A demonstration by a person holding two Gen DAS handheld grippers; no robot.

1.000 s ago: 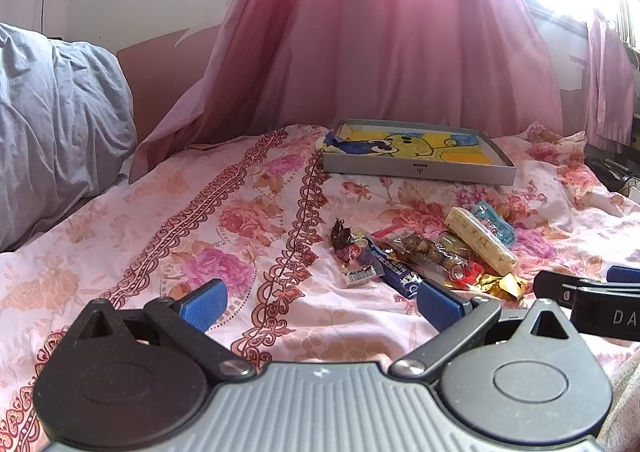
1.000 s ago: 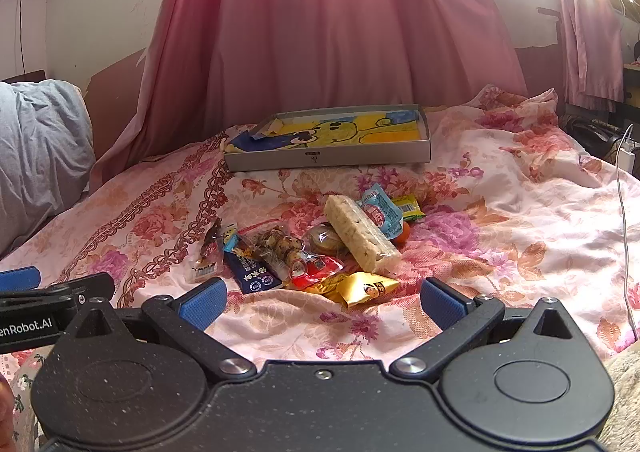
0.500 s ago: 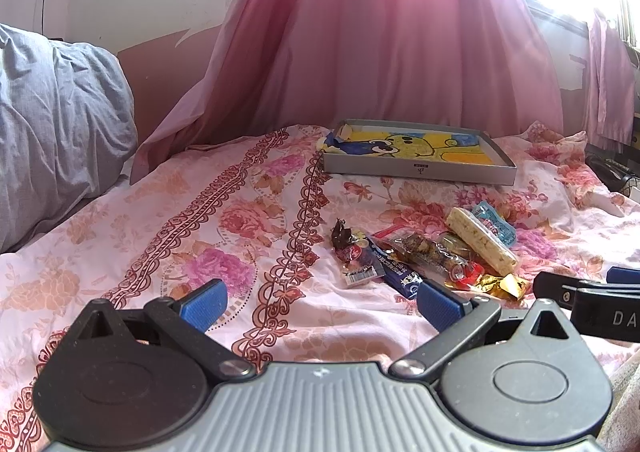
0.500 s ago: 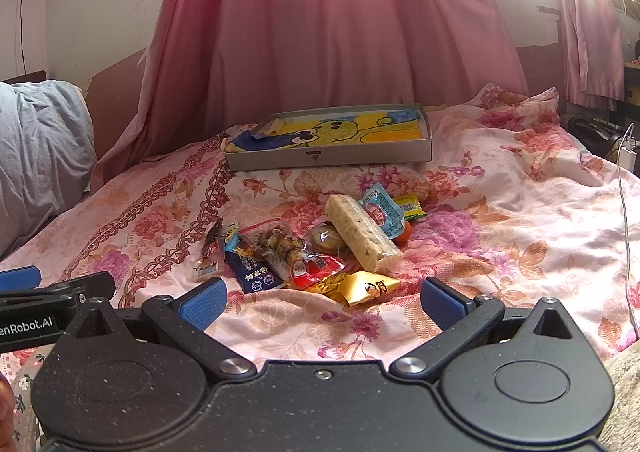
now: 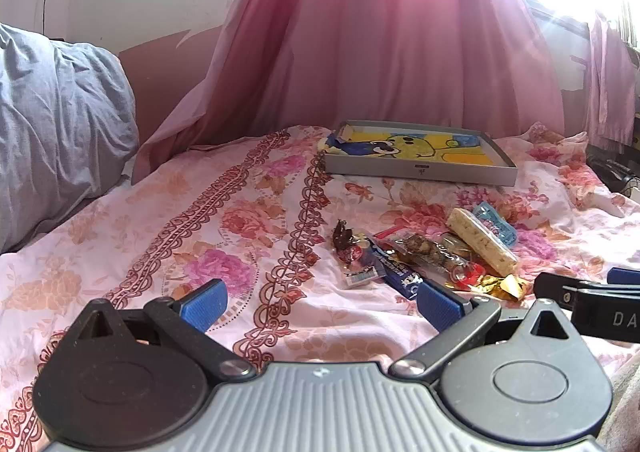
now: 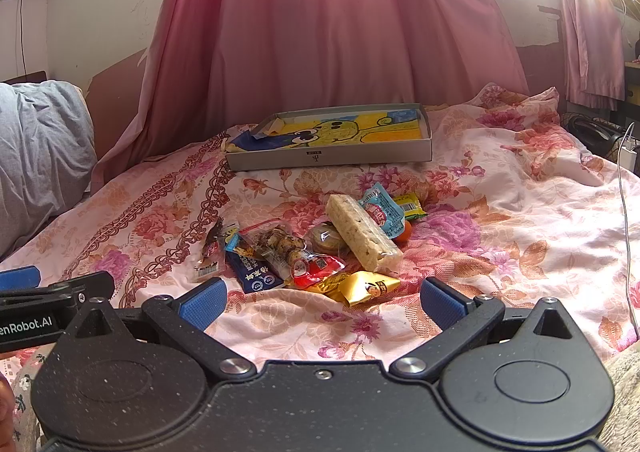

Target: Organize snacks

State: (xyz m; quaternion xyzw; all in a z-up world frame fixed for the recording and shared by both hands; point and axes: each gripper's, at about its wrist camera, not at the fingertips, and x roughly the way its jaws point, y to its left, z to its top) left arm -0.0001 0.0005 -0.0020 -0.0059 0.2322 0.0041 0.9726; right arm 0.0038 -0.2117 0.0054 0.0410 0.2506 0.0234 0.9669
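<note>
Lying in a loose heap on the floral bed [image 6: 500,212], the snacks [image 6: 320,248] sit in front of the grey tray [image 6: 332,158].
A pale cereal bar [image 6: 362,236] tops the pile, a gold packet [image 6: 366,286] nearest. Both the left gripper [image 5: 320,302] and right gripper [image 6: 322,302] hover low, jaws wide and empty.

Pretty much nothing moved here tbh. Only thing I can spot is the right wrist view creeping a hair nearer to the snack pile [image 6: 320,248], so the gold packet [image 6: 366,287] sits a touch farther up the frame than a second ago.
</note>
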